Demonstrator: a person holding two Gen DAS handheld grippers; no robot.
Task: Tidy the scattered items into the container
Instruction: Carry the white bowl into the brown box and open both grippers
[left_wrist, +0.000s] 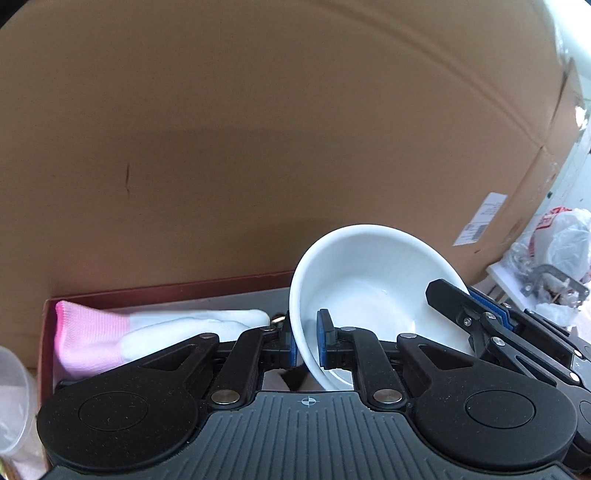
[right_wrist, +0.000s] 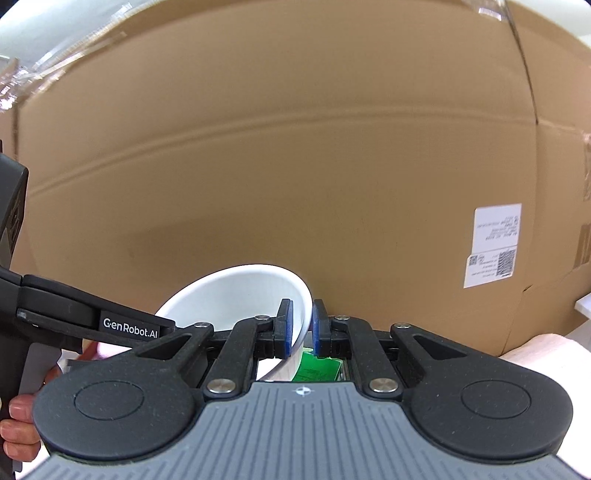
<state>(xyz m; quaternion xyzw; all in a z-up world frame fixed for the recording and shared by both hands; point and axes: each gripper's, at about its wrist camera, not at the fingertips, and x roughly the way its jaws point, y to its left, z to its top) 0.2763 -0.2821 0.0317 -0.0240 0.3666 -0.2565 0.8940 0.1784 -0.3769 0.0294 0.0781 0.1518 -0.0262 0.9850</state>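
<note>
A white bowl (left_wrist: 369, 280) is held tilted between both grippers, above a dark red box (left_wrist: 166, 290). My left gripper (left_wrist: 307, 341) is shut on the bowl's left rim. My right gripper (right_wrist: 300, 328) is shut on the bowl's (right_wrist: 236, 295) right rim; it also shows in the left wrist view (left_wrist: 480, 317) at the right. A pink and white glove (left_wrist: 110, 332) lies in the box, left of the bowl. A green packet (right_wrist: 319, 369) shows below the right gripper.
A large cardboard box (left_wrist: 258, 129) stands close behind and fills both views. A clear plastic cup (left_wrist: 13, 398) is at the left edge. Plastic bags and a metal clamp (left_wrist: 554, 269) lie at the far right.
</note>
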